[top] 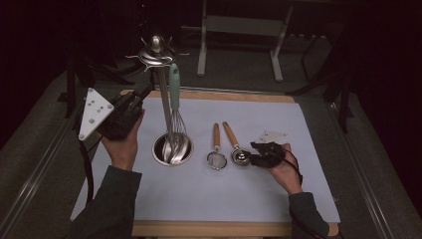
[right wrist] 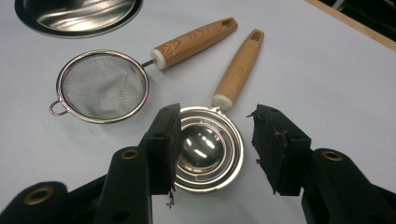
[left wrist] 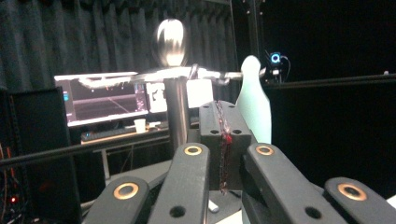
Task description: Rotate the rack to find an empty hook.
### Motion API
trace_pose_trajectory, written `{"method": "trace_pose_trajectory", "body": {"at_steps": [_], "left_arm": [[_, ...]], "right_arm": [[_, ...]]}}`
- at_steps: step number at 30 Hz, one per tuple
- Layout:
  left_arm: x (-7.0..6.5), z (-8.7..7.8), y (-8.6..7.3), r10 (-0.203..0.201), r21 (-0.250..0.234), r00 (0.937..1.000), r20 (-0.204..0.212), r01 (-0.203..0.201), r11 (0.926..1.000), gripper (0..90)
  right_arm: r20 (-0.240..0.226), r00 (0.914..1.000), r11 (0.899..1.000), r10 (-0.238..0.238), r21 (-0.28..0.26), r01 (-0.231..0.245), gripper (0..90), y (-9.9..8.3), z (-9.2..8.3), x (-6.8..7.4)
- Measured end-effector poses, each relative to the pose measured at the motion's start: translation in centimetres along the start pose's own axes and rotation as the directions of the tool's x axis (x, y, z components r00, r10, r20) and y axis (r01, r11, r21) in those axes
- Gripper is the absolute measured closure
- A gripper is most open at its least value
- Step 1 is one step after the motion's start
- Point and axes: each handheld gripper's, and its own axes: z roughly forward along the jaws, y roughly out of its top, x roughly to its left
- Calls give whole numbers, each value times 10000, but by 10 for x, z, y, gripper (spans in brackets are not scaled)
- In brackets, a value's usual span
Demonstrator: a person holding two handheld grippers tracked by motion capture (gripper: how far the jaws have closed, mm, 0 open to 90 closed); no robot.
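Right gripper view: ladle [right wrist: 208, 148] between claw [right wrist: 215, 147] jaws.

**Nothing readable anywhere here**

Looked over all three views and there's no text, brand or number I can actually make out. The monitor [left wrist: 105, 98] far off in the left gripper view is lit up, but whatever's on the screen is just blur. The wooden handles [right wrist: 194, 41] near the right gripper look plain, no stamp or logo visible.
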Motion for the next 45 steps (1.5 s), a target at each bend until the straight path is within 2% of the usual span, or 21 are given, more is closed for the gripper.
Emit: {"method": "trace_pose_trajectory", "body": {"at_steps": [7,12,17,24,33,45], "left_arm": [[-4,9,9,14,-147,10000,-25,-14,9999,900],[0,10,11,-176,-170,9997,-180,173,9997,900],[3,10,12,26,-29,9997,-254,-27,10000,900],[11,8,13,-10,47,9989,-472,12,10000,900],[26,8,15,-155,240,9962,-853,176,9996,900],[46,11,16,-330,455,9894,-1413,398,9982,900]], "right_arm": [[-80,9975,9957,697,-613,-700,515,-13,-7,-6],[-51,9962,9943,867,-615,-868,515,-18,-11,-8],[-29,9960,9932,894,-752,-893,515,-18,-14,-9],[-59,9963,9943,860,-624,-862,514,-20,-13,-8],[-83,9962,9947,869,-552,-872,514,-22,-12,-8],[-97,9963,9951,852,-494,-856,513,-23,-11,-8]]}}
